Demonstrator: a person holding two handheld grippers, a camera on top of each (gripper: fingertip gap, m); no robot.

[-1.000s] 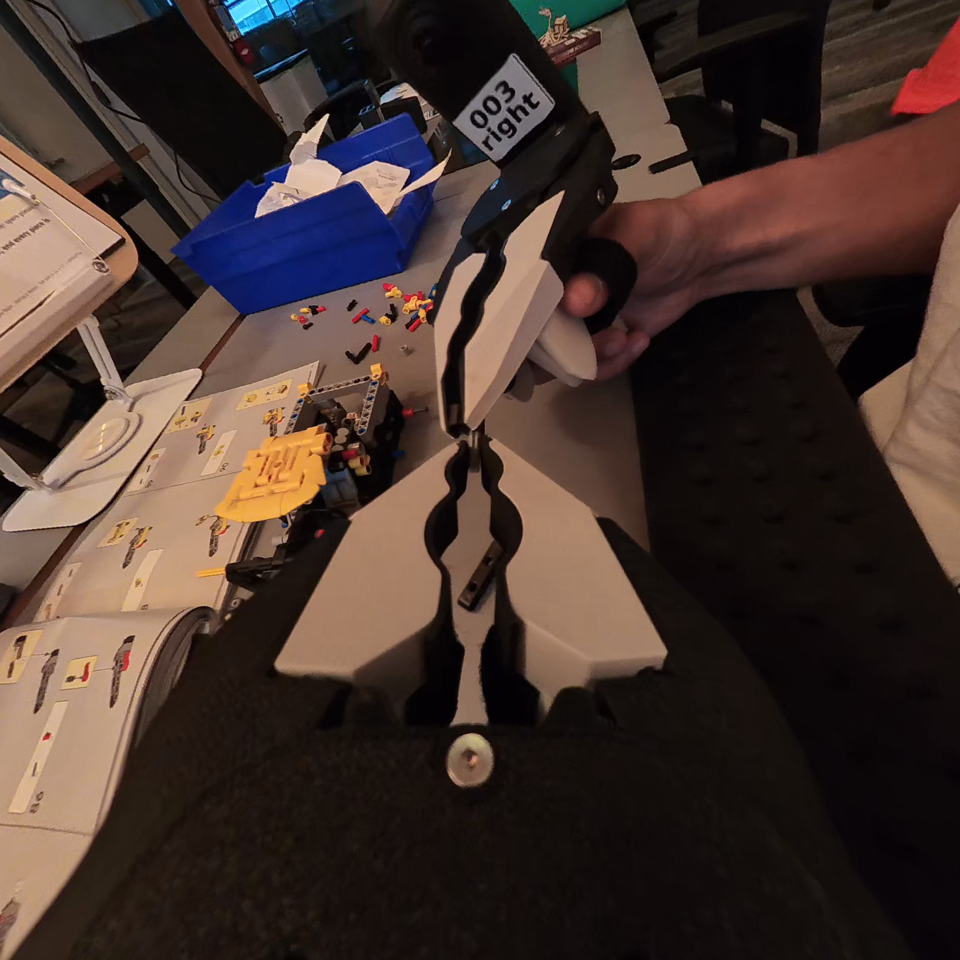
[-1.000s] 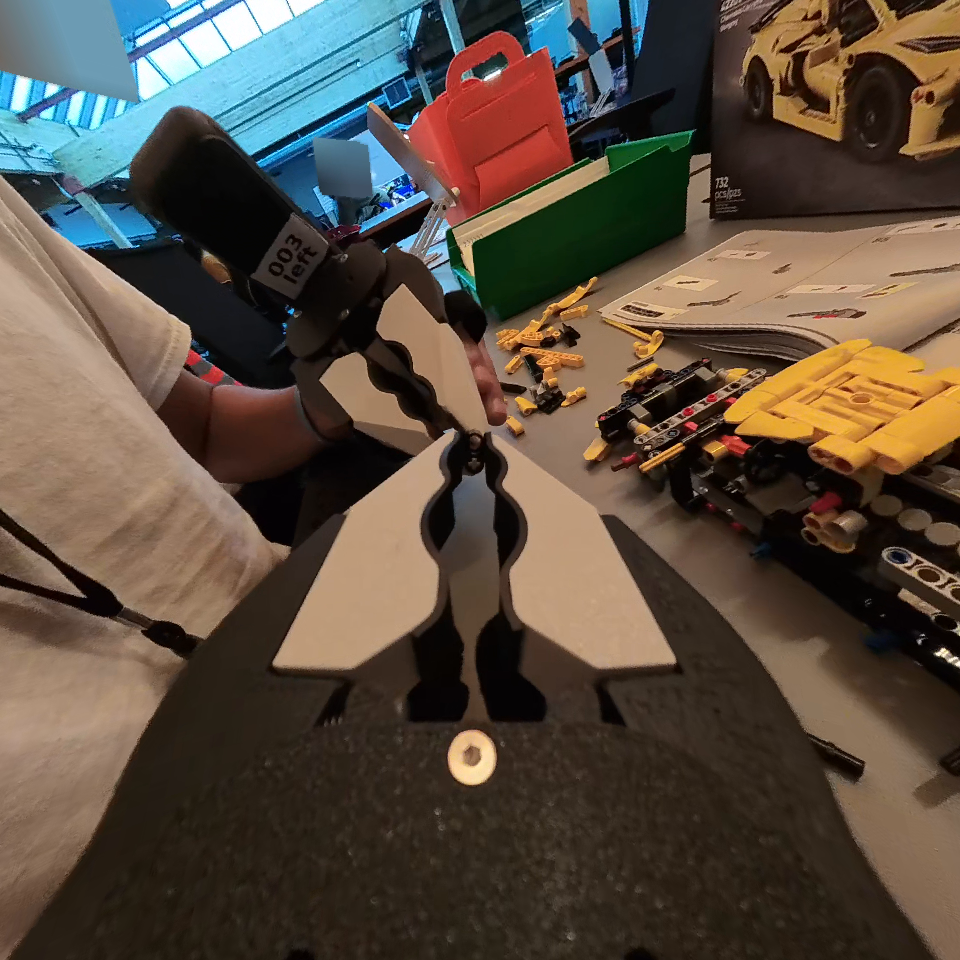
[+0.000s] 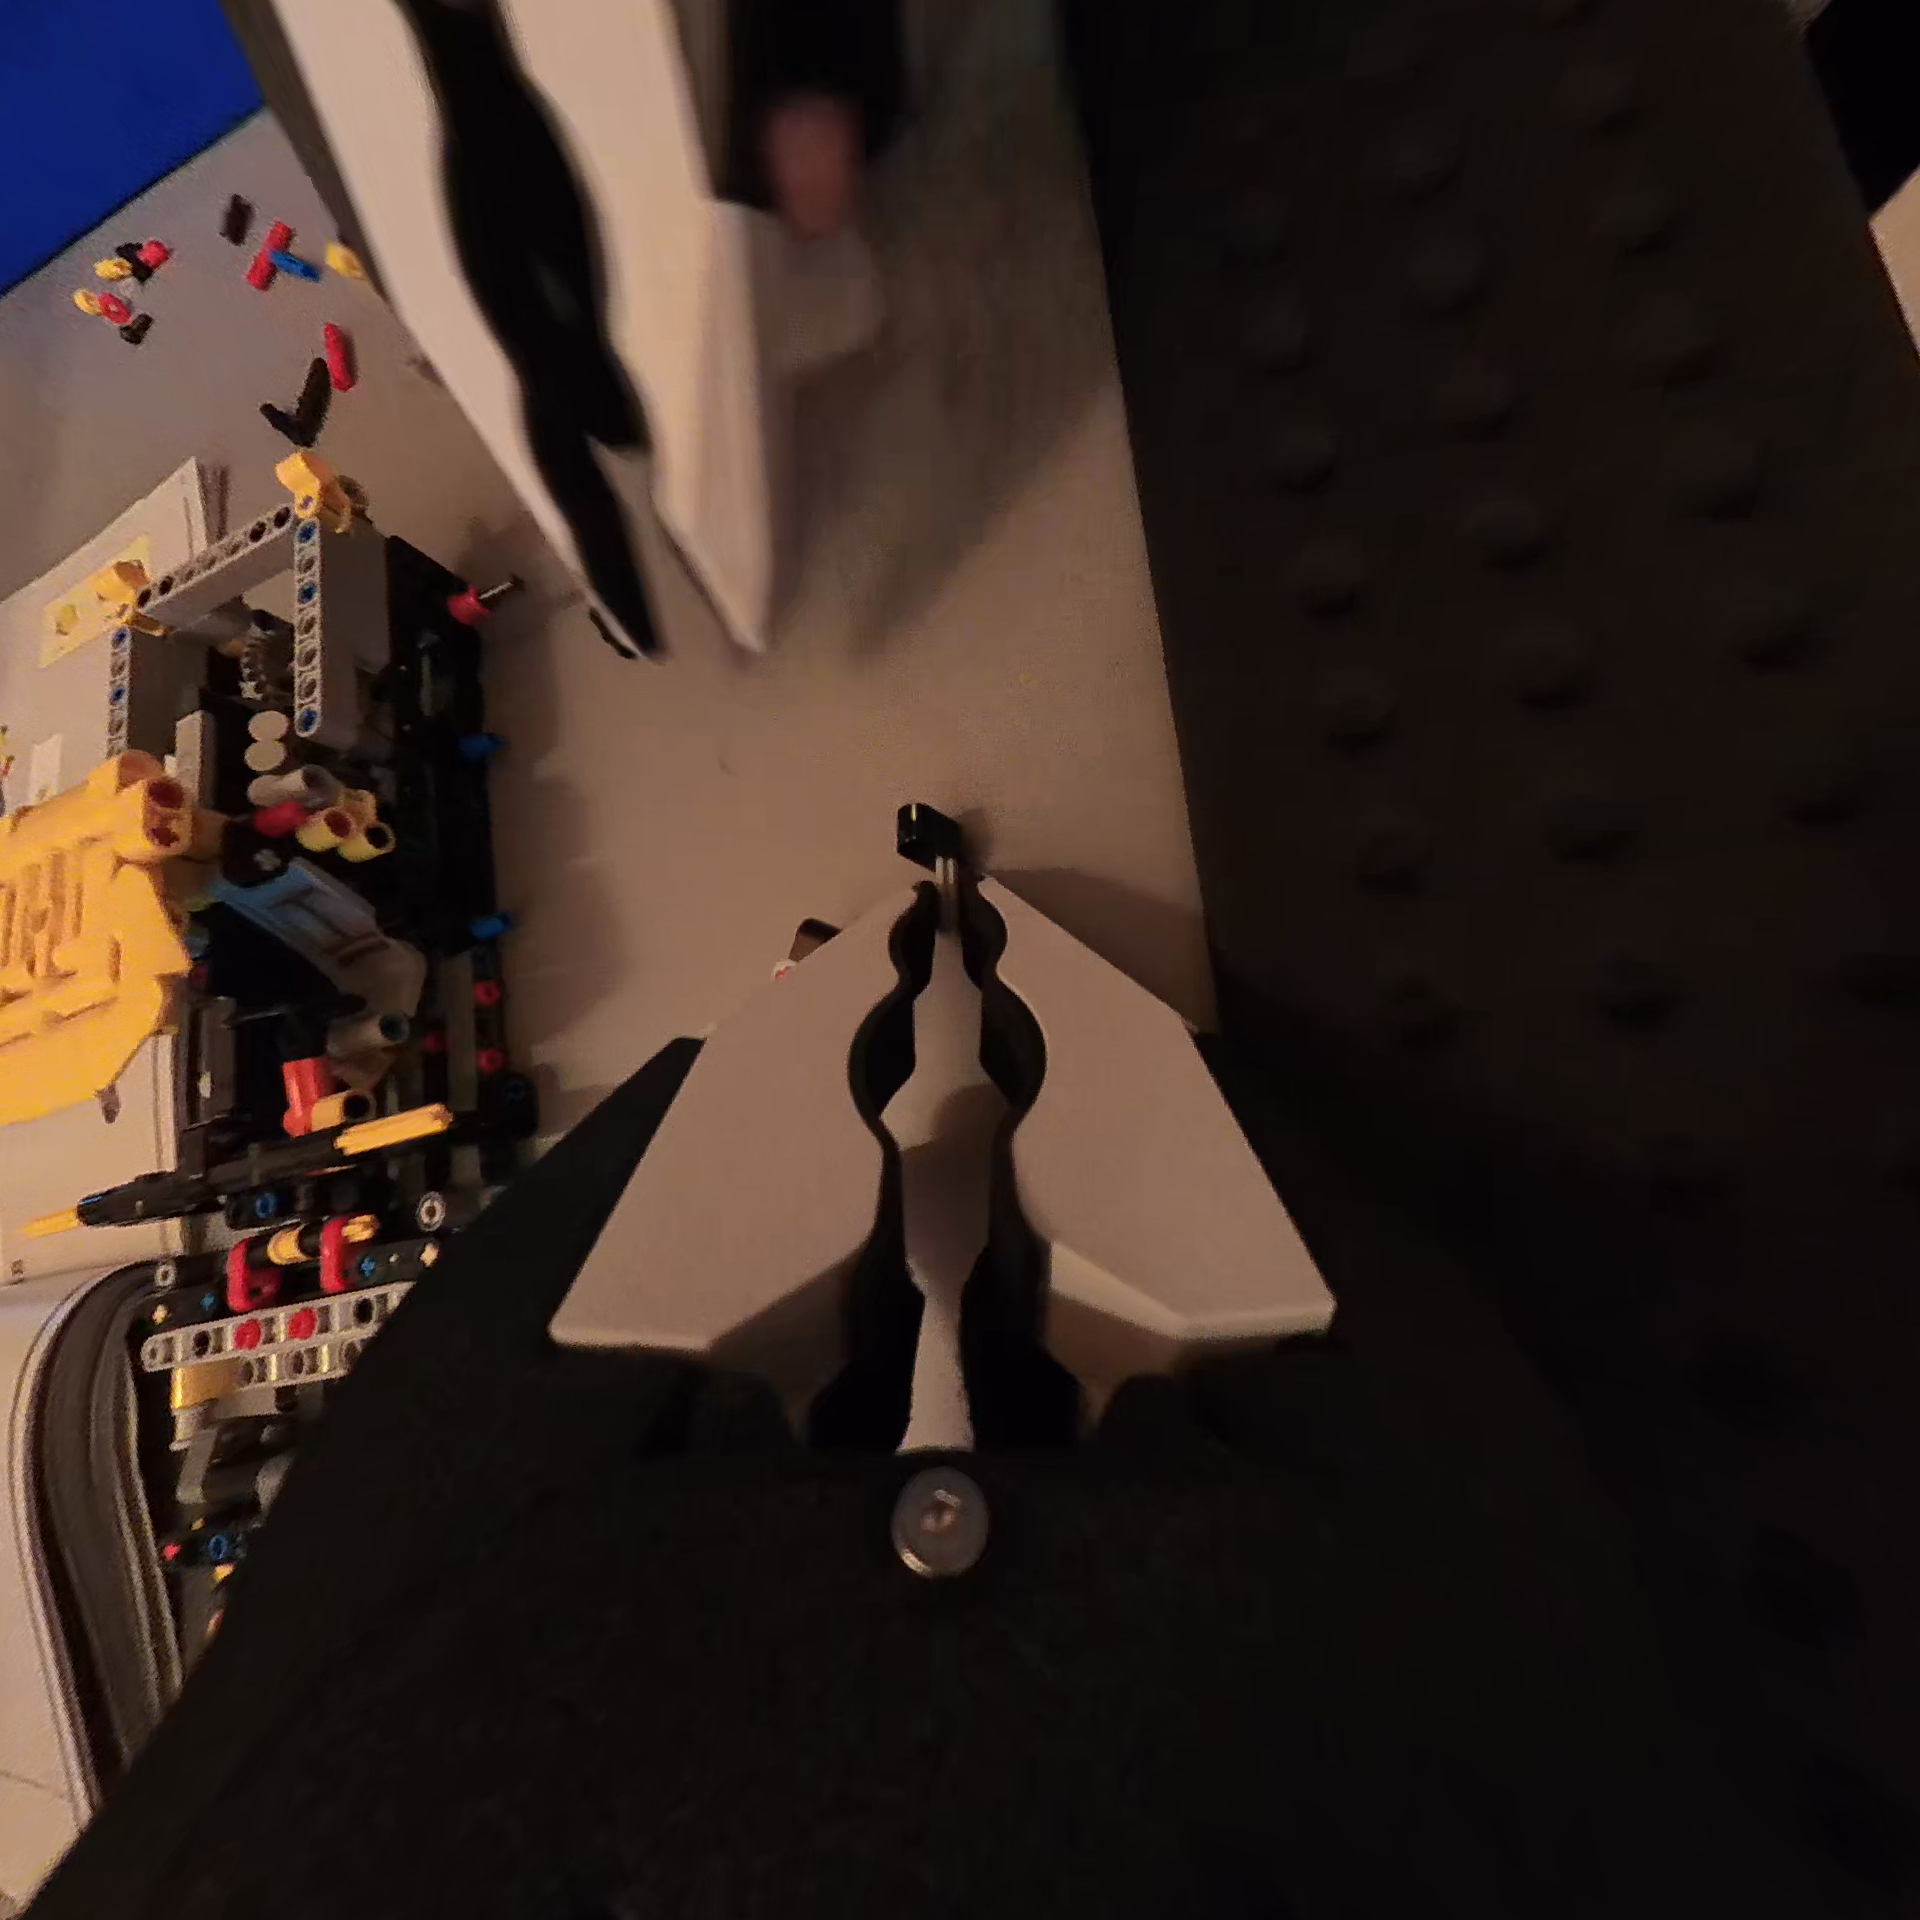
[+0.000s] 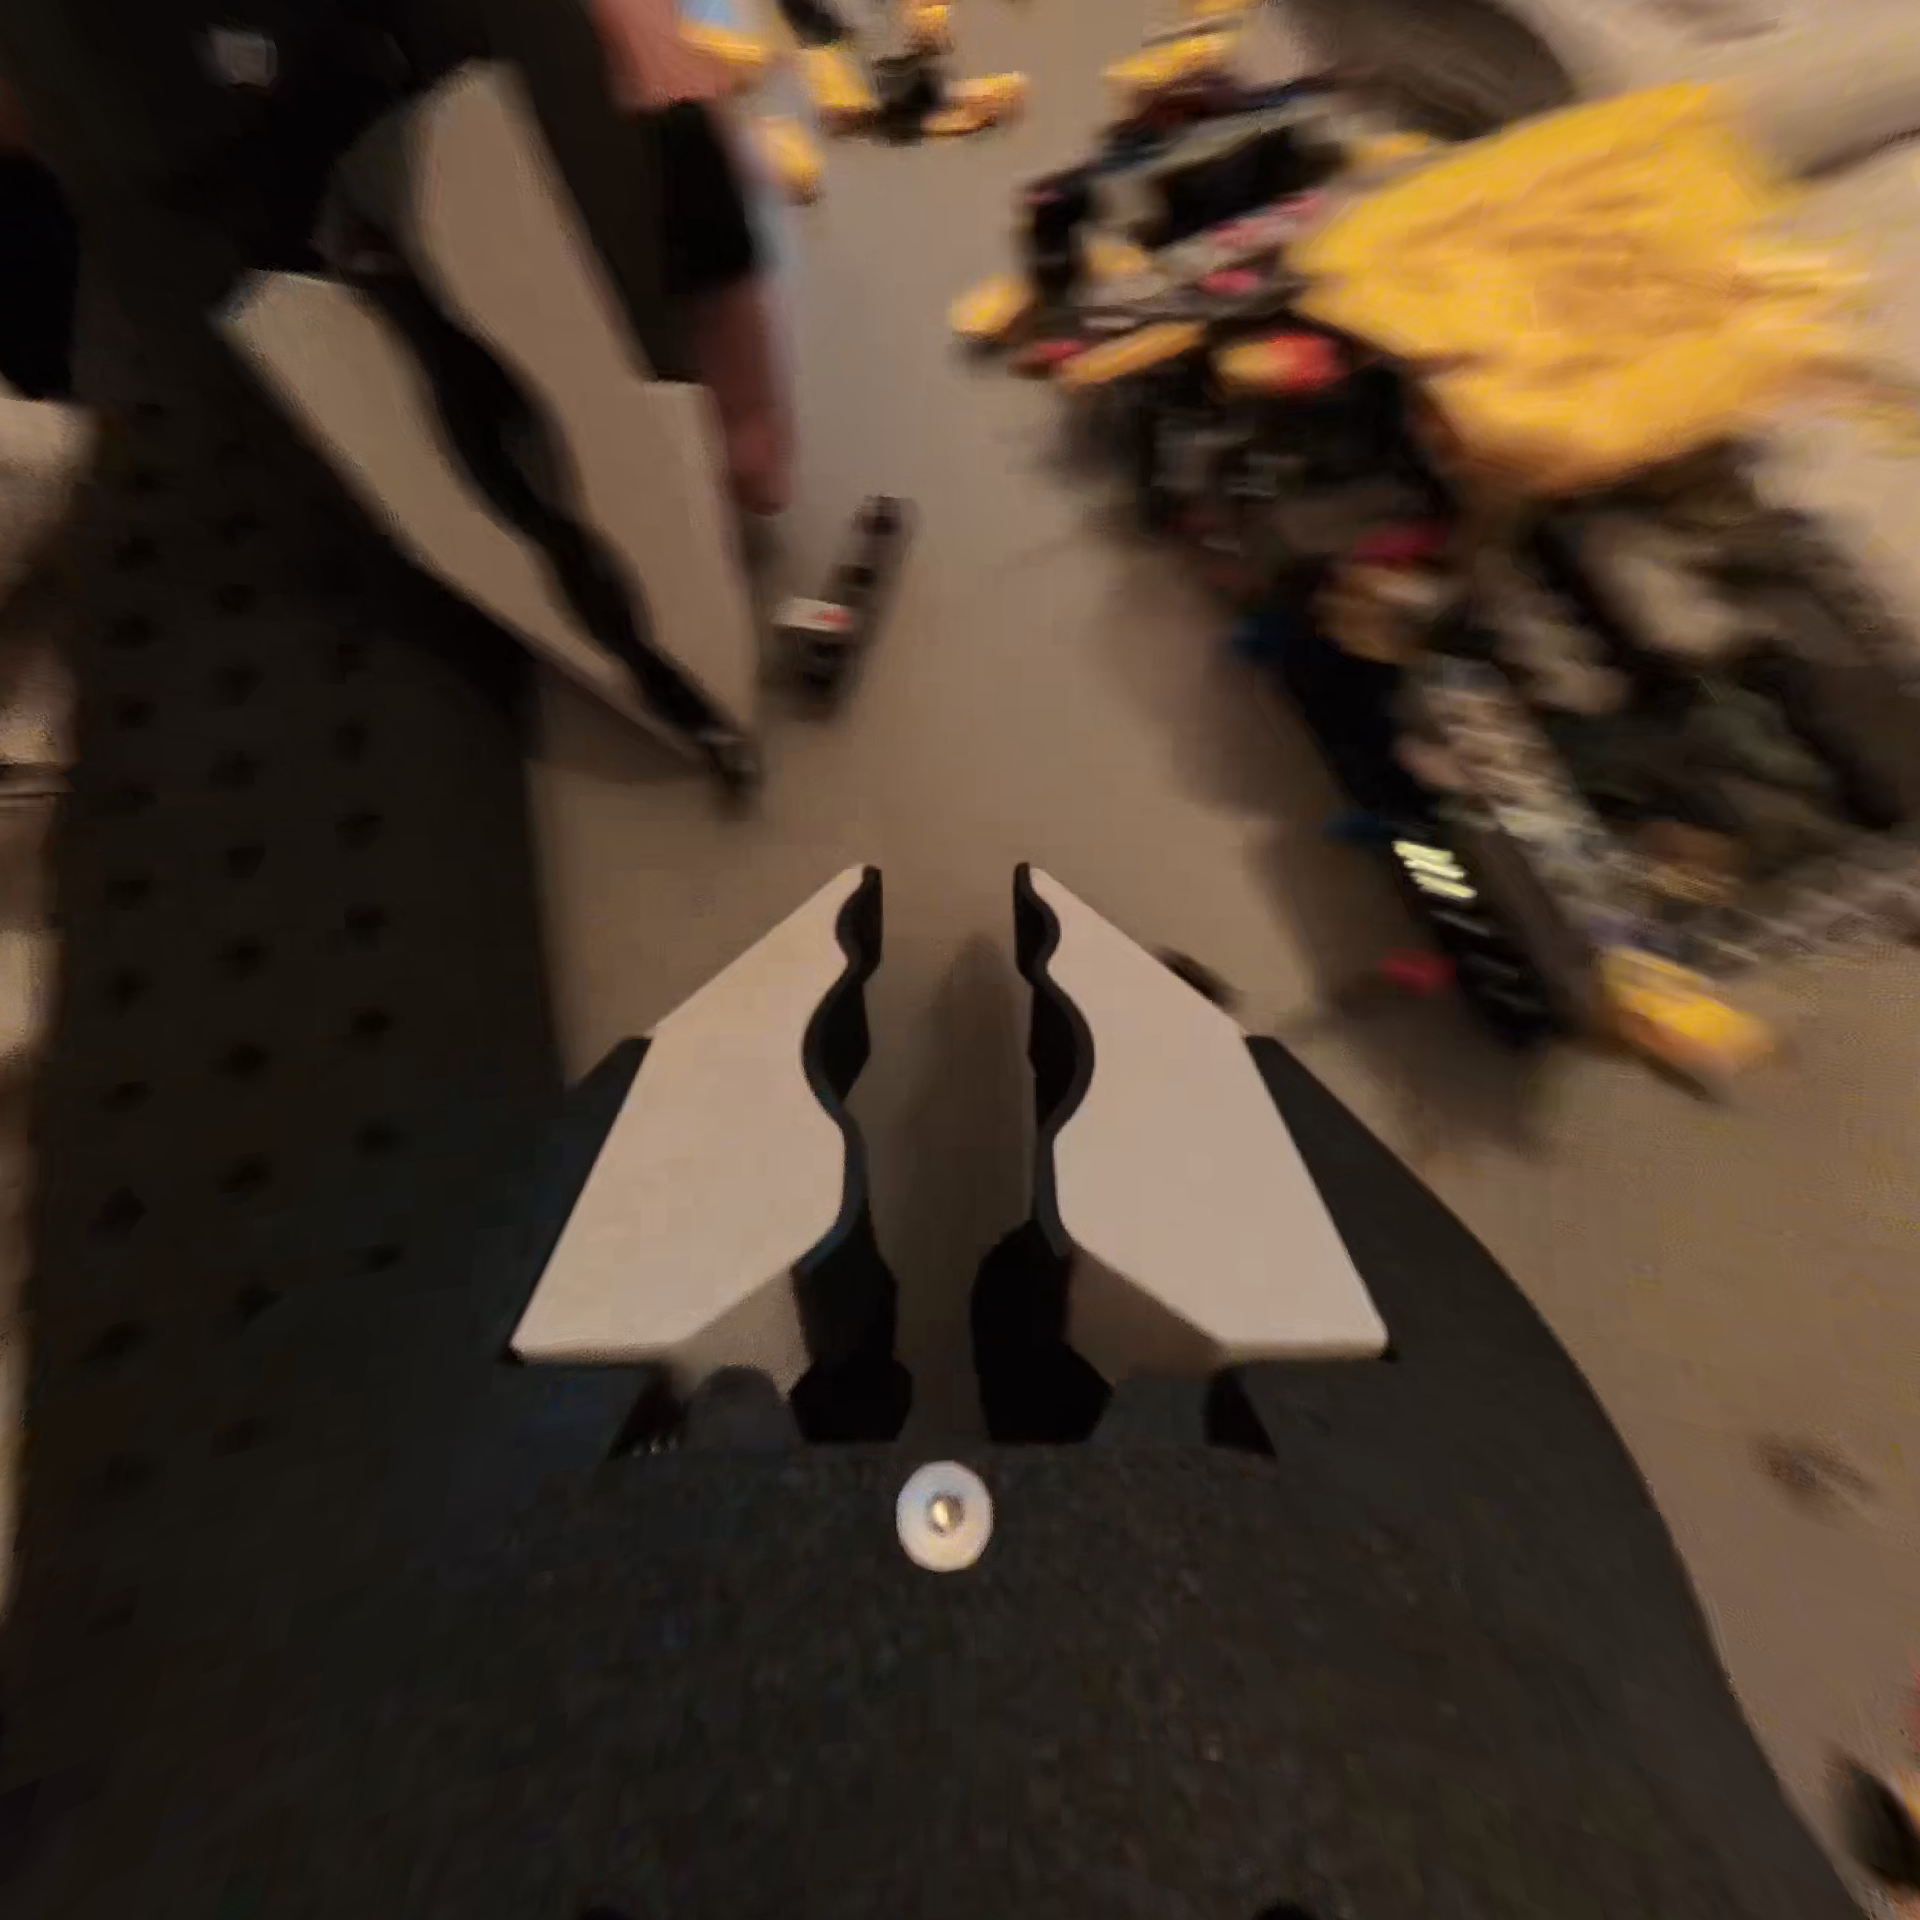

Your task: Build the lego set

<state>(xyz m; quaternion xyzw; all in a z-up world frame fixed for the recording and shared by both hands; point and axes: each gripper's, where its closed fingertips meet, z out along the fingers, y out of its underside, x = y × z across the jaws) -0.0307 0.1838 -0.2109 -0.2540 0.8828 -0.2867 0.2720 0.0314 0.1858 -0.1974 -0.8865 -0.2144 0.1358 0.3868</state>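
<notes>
- Your left gripper [image 3: 948, 891] has its fingers pinched together on a small black piece with a grey pin [image 3: 928, 840], which sticks out past the tips just above the table [image 3: 790, 748]
- The piece's long axis runs along the fingers, black end pointing away from you toward the far side
- Your right gripper [image 4: 945, 883] holds nothing, its fingers standing apart over bare table
- Just beside your left fingers lies a short black beam [image 4: 847, 592], long axis running near to far; blur hides its detail
- The car chassis [image 3: 343, 935] sits left of your left gripper, with its yellow body panel [image 3: 73, 935] already fitted
- Loose red, yellow and black parts [image 3: 260, 270] still lie scattered farther off, so I judge the build is partway, with much left to add
</notes>
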